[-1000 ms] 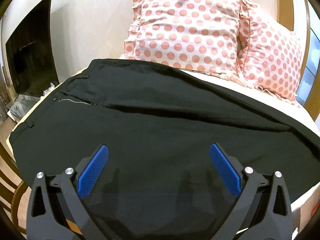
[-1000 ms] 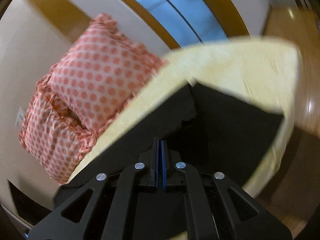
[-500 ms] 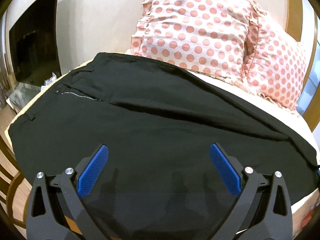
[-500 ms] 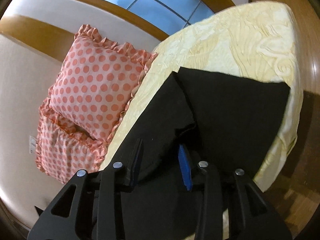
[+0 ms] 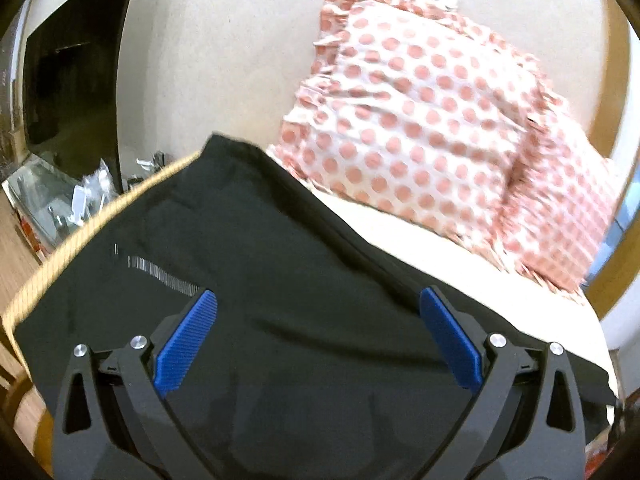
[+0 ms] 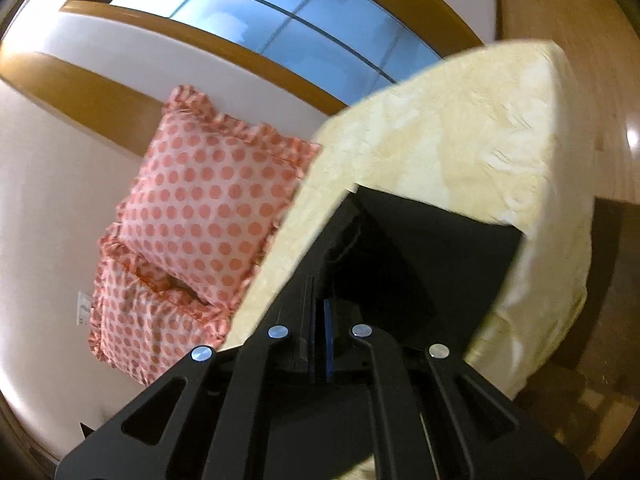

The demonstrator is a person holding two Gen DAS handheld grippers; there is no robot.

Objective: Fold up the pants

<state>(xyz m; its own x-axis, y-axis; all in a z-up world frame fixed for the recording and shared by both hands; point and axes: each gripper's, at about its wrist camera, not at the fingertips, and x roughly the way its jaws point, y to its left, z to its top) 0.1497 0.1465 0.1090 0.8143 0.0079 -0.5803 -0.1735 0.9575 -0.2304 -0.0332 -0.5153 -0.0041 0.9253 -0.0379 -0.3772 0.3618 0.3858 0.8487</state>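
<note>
The black pants [image 5: 280,280] lie spread across the cream bed [image 6: 460,140], filling the left wrist view from nine to four o'clock, with two polka-dot pillows [image 5: 420,120] propped against the wall at one o'clock. The left gripper [image 5: 318,334] hovers over the cloth with its blue pads [image 5: 186,346] set wide apart, grasping nothing. The right gripper [image 6: 318,336] has its fingers nearly together, pinching a fold of the pants, whose far end runs toward one o'clock on the bed.

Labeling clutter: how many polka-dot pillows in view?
2. Larger pillow leans on the wall behind the pants; second pillow sits beside it, partly overlapped. None hidden, apparently.
</note>
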